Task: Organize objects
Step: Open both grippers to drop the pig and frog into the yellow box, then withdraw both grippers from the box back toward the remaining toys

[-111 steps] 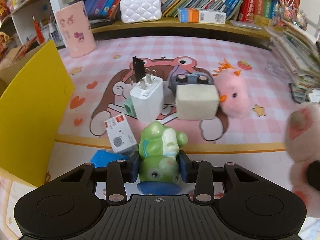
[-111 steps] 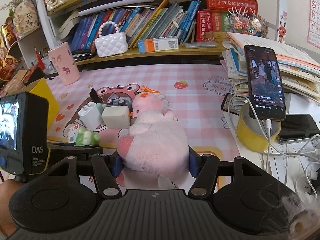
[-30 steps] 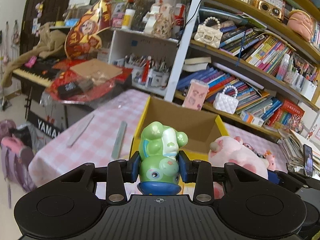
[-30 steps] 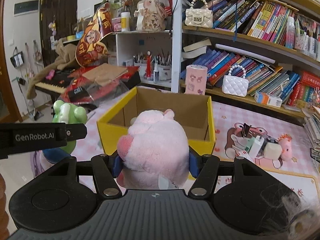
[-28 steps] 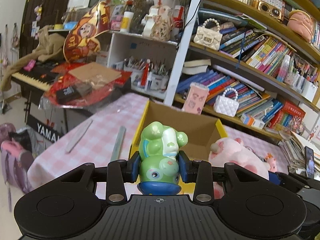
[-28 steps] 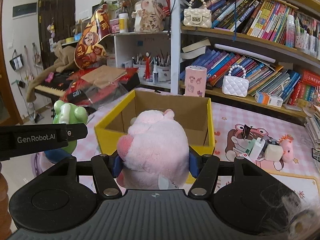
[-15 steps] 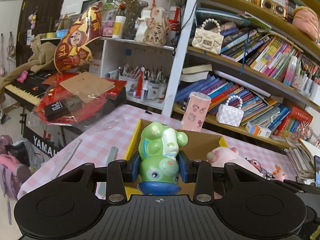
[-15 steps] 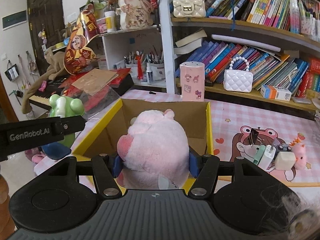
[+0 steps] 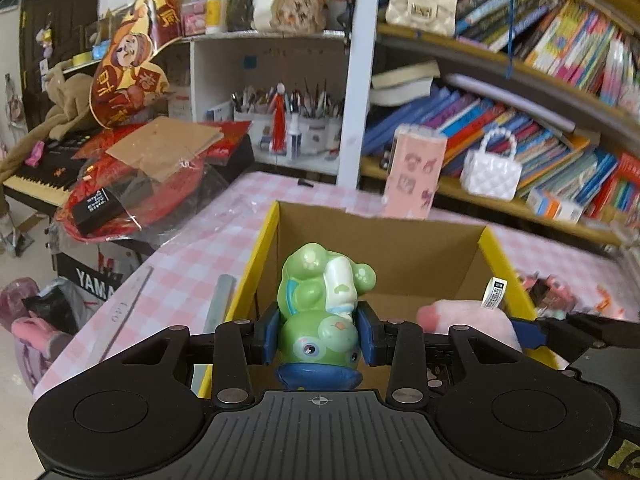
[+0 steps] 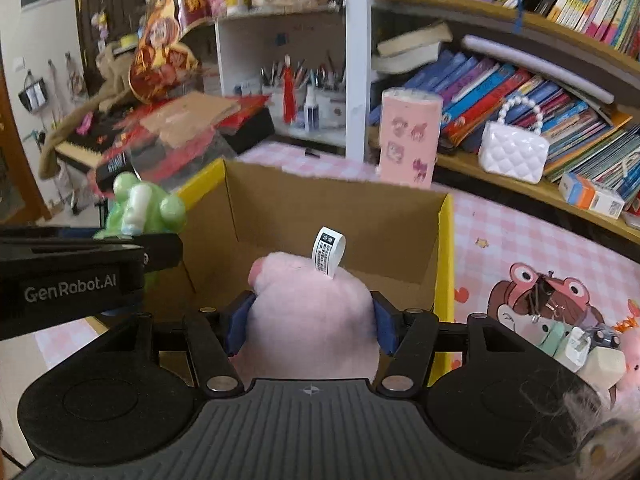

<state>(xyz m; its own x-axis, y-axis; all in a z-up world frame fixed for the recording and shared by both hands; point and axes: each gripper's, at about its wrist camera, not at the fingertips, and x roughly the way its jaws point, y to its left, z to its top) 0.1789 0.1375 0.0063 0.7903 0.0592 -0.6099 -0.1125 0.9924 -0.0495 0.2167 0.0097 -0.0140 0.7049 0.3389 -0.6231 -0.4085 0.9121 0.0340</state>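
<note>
Both my tongs now nearer yellow box (image 9: 504, 264) than half second ago; pink plush (image 10: 308, 316) tipped forward, tag up. My left gripper (image 9: 318, 338) clenched on green frog toy (image 9: 320, 312), above box's near edge. My right gripper (image 10: 310, 324) clenched on plush, box opening just ahead. Chargers (image 10: 588, 354) lie far right on mat.

Black ribbed gripper bodies, blue-padded jaws, silver screws, "GenRobot.AI" lettering.
</note>
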